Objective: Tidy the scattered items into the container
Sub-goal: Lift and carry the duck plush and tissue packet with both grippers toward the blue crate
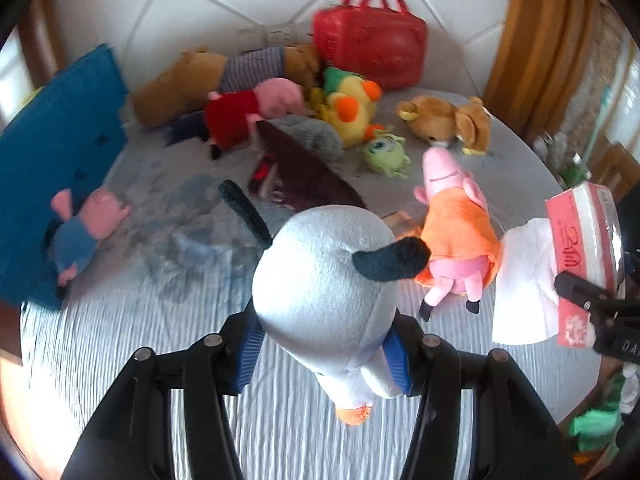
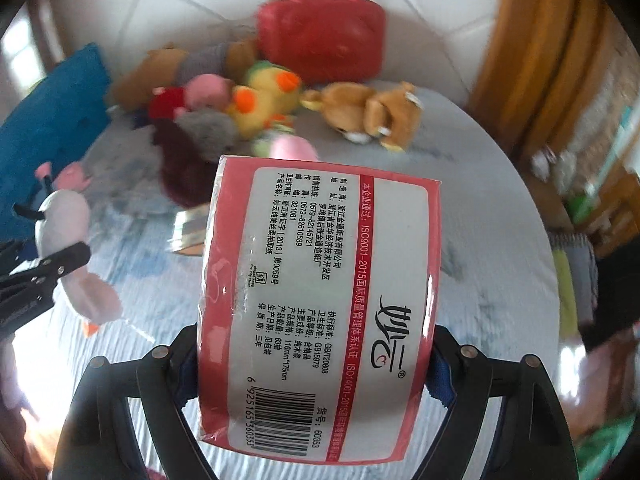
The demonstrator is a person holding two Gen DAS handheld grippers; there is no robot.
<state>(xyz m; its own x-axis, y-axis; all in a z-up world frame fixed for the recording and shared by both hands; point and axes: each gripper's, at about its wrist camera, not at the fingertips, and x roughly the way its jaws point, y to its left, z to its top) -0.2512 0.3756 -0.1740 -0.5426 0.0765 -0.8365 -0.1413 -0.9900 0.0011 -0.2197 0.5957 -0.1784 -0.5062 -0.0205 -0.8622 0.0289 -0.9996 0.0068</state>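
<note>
My left gripper (image 1: 320,364) is shut on a white plush dog (image 1: 324,280) with black ears, held above the bed. My right gripper (image 2: 316,364) is shut on a pink tissue pack (image 2: 320,304), which fills the right wrist view; in the left wrist view the same tissue pack (image 1: 580,256) shows at the right edge with a white tissue hanging out. A red bag (image 1: 370,46) with handles stands at the far end of the bed against the headboard. In front of it lie scattered plush toys: a pink pig in orange (image 1: 456,236), a yellow duck (image 1: 348,108), a brown bear (image 1: 448,120).
A blue pillow (image 1: 60,152) leans at the left, with a small pig in blue (image 1: 84,232) beside it. More toys lie mid-bed: a pig in red (image 1: 248,112), a green one-eyed monster (image 1: 386,154), a long brown striped plush (image 1: 224,76), a dark red cloth (image 1: 304,176). Curtains hang at the right.
</note>
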